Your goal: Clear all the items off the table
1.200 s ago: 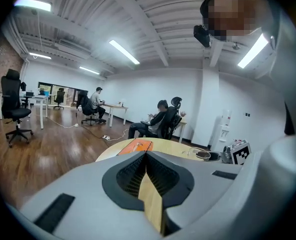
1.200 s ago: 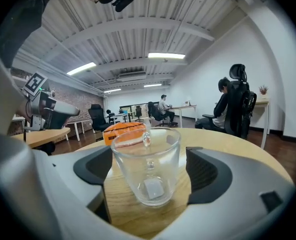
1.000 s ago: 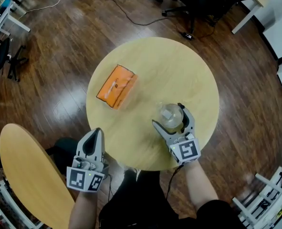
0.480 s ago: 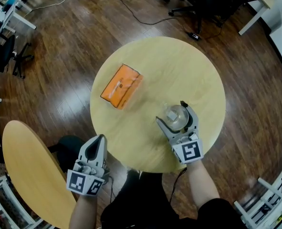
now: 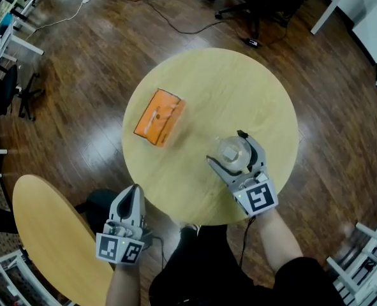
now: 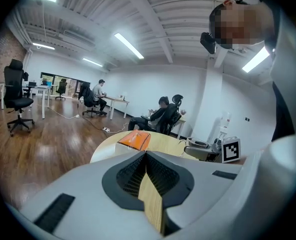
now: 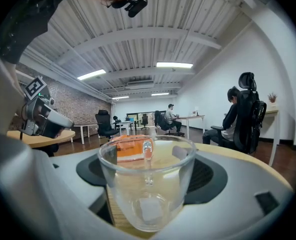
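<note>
**Clear glass cup held by the right gripper**

The clear glass cup (image 5: 231, 152) stands on the near right part of the round pale wooden table (image 5: 239, 81). The right gripper (image 5: 226, 148) pinches it between wide-set jaws. A flat orange packet (image 5: 159, 116) lies well apart, left of centre. The left gripper (image 5: 134, 190), jaws pressed together on nothing, hovers beyond the table's near edge.

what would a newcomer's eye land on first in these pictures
The bright orange flat packet lying alone on the left of the round pale wooden table catches the eye first. Next comes the clear glass cup near the table's near edge, clasped between the jaws of the right claw.
</note>
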The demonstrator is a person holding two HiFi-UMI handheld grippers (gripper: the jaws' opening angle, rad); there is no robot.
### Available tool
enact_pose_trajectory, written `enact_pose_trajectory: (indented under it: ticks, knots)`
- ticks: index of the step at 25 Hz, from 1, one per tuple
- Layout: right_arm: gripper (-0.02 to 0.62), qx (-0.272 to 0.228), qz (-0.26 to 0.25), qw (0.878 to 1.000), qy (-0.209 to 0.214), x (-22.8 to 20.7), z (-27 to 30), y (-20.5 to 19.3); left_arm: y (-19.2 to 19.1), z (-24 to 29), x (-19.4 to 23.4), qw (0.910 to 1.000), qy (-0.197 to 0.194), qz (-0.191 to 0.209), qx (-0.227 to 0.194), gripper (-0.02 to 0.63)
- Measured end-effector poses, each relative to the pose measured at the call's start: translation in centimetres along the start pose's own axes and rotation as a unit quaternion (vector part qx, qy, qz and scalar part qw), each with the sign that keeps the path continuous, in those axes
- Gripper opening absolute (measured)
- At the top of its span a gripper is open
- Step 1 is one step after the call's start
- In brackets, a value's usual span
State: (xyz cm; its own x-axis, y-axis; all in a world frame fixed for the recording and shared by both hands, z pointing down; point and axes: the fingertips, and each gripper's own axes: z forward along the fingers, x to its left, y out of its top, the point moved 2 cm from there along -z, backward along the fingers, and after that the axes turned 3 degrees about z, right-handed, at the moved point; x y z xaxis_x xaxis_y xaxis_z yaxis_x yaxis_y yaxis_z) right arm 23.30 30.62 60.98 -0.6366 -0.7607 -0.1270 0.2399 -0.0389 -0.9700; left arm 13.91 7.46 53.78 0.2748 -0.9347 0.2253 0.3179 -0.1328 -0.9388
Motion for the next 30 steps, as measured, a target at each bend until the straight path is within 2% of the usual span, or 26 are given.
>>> enact_pose_trajectory:
  ticks: [3,6,10,14,17,21,24,27,30]
  knots:
    - [0.419,-0.013,-0.012,1.000,0.005,0.6,-0.8,2.7,1.5,-0.5,-0.2,0.9997,-0.003,-0.014,-0.022,0.005]
    - [0.420,-0.035,-0.030,0.999,0.012,1.6,-1.2,6.5,3.6,-1.5,-0.2,0.9987,-0.010,-0.011,-0.050,0.005]
    - [0.420,-0.065,-0.057,0.996,0.029,5.8,-1.6,11.6,6.4,-5.5,1.6,0.9966,0.001,-0.003,-0.083,0.005]
    - [0.420,-0.089,-0.080,0.990,0.075,12.7,0.5,16.2,9.3,-11.7,5.3,0.9921,0.047,0.038,-0.110,0.005]
    - [0.420,-0.100,-0.073,0.983,0.137,18.9,3.0,19.0,11.3,-18.0,8.7,0.9809,0.112,0.045,-0.153,0.005]
    - [0.420,-0.110,-0.064,0.969,0.211,28.2,6.3,20.9,12.6,-27.7,14.3,0.9599,0.196,0.051,-0.194,0.004]
    - [0.420,-0.117,-0.052,0.954,0.270,35.5,8.5,22.4,13.0,-35.2,17.6,0.9374,0.265,0.053,-0.220,0.004]
    - [0.420,-0.115,-0.057,0.931,0.341,42.6,10.7,23.5,12.7,-42.2,19.4,0.9036,0.346,0.049,-0.248,0.004]
    - [0.420,-0.110,-0.066,0.899,0.418,48.9,12.7,24.2,12.0,-47.8,19.9,0.8628,0.427,0.045,-0.266,0.004]
